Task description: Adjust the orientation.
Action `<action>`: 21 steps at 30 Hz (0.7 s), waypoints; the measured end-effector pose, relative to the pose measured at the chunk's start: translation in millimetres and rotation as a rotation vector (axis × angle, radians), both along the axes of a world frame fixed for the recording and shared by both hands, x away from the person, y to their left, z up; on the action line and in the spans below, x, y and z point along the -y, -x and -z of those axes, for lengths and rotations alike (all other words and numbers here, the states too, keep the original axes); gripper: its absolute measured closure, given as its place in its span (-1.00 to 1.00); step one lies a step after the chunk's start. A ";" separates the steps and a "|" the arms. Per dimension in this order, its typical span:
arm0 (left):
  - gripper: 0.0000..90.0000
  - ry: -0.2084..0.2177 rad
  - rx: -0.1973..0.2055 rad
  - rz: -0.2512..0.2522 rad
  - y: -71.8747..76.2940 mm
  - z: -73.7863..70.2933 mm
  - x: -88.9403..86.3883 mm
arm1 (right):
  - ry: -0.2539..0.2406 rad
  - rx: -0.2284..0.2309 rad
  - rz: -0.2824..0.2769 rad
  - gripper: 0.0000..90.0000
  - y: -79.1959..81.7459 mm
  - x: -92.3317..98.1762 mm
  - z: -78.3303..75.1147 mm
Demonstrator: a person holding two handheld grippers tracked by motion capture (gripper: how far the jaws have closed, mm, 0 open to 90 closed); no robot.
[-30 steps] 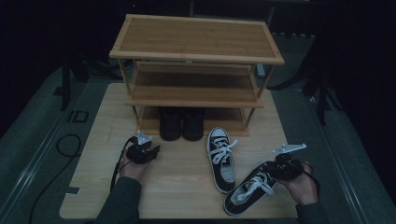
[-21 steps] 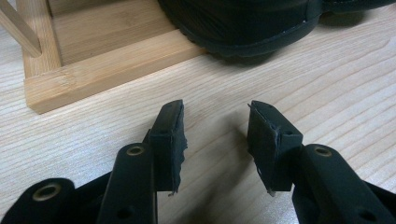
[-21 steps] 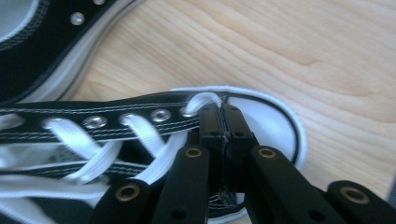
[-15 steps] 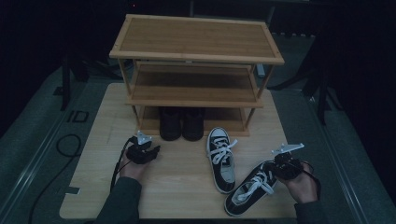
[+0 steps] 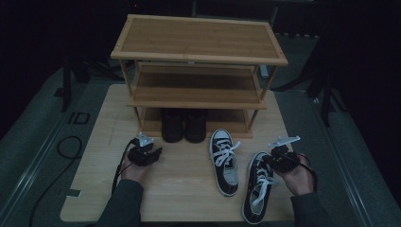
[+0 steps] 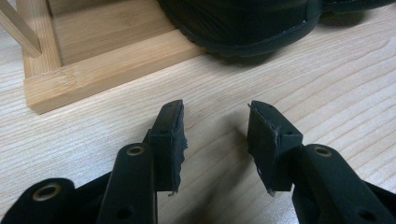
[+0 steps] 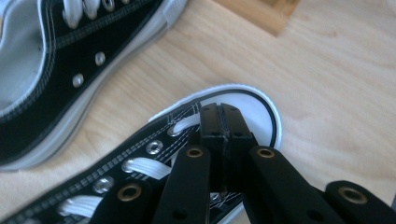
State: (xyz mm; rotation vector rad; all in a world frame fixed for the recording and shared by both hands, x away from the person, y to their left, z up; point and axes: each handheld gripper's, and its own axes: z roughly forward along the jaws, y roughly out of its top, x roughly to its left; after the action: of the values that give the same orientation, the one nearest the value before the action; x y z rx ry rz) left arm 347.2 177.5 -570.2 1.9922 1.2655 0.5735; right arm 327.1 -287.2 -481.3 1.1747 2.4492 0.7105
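A black low sneaker with white laces lies on the wooden table near its front right. My right gripper is shut on this sneaker's upper just behind the white toe cap, the jaws pressed together at the first lace. Its mate lies to the left, toe toward me. My left gripper rests low over the table at the front left, open with nothing between its jaws. It points at a pair of black shoes whose sole is just ahead.
A three-tier bamboo shoe rack stands at the back of the table. The black shoes sit on its lowest shelf, and its base rail is close in front of the left jaws. Dark floor surrounds the table.
The right gripper has moved left and forward with the sneaker, swinging it from a diagonal to nearly parallel with its mate. The left gripper has stayed put.
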 end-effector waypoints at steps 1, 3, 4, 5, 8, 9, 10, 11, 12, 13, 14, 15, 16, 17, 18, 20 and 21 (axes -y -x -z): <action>0.26 0.000 0.000 0.001 0.0 0.0 -0.1 | 0.005 0.004 -0.004 1.00 -3.1 -2.1 -1.3; 0.26 0.000 0.000 0.001 0.0 0.0 -0.1 | 0.013 0.017 -0.017 1.00 -11.9 -7.8 -4.3; 0.26 0.000 -0.001 0.001 0.0 -0.1 -0.1 | 0.017 0.023 -0.025 1.00 -15.6 -10.2 -5.5; 0.26 -0.001 -0.002 0.001 0.0 -0.1 -0.2 | 0.020 0.030 -0.033 1.00 -20.7 -13.0 -6.6; 0.26 -0.001 -0.002 0.001 0.0 -0.1 -0.2 | 0.019 0.041 -0.055 1.00 -33.0 -20.1 -8.6; 0.26 -0.001 -0.002 0.002 0.0 -0.1 -0.2 | 0.020 0.044 -0.060 1.00 -37.1 -23.1 -9.2; 0.26 -0.001 -0.002 0.002 0.0 -0.1 -0.3 | 0.028 0.052 -0.068 1.00 -41.4 -25.8 -10.0; 0.26 0.000 -0.002 0.002 0.0 -0.1 -0.3 | 0.035 0.059 -0.070 1.00 -46.7 -28.8 -11.6; 0.26 0.002 -0.001 0.000 0.0 0.0 -0.1 | 0.031 0.066 -0.075 1.00 -49.9 -30.2 -12.5; 0.26 0.002 -0.001 0.000 0.0 0.0 -0.1 | 0.031 0.066 -0.075 1.00 -49.9 -30.2 -12.5; 0.26 0.001 -0.001 0.001 0.0 -0.1 -0.1 | 0.030 0.079 -0.074 1.00 -60.7 -34.7 -15.7; 0.26 0.001 -0.001 0.001 0.0 -0.1 -0.1 | 0.030 0.079 -0.074 1.00 -60.7 -34.7 -15.7; 0.26 -0.001 -0.002 0.003 0.0 -0.2 -0.3 | 0.038 0.089 -0.080 1.00 -67.6 -39.0 -17.4; 0.26 -0.003 -0.001 0.003 -0.1 -0.2 -0.4 | 0.045 0.096 -0.082 1.00 -70.6 -41.5 -17.6; 0.26 -0.003 -0.001 0.003 -0.1 -0.2 -0.4 | 0.045 0.096 -0.082 1.00 -70.6 -41.5 -17.6; 0.26 -0.003 -0.001 0.003 -0.1 -0.2 -0.4 | 0.052 0.101 -0.086 1.00 -77.6 -47.2 -17.6; 0.26 -0.003 -0.001 0.003 -0.1 -0.2 -0.4 | 0.046 0.100 -0.083 1.00 -78.6 -49.9 -16.5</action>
State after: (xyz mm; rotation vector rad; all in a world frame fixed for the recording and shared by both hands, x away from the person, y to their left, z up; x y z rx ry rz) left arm 347.3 177.9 -570.0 1.9969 1.2631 0.5734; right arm 405.7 -237.4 -464.8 1.0012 2.4294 0.7147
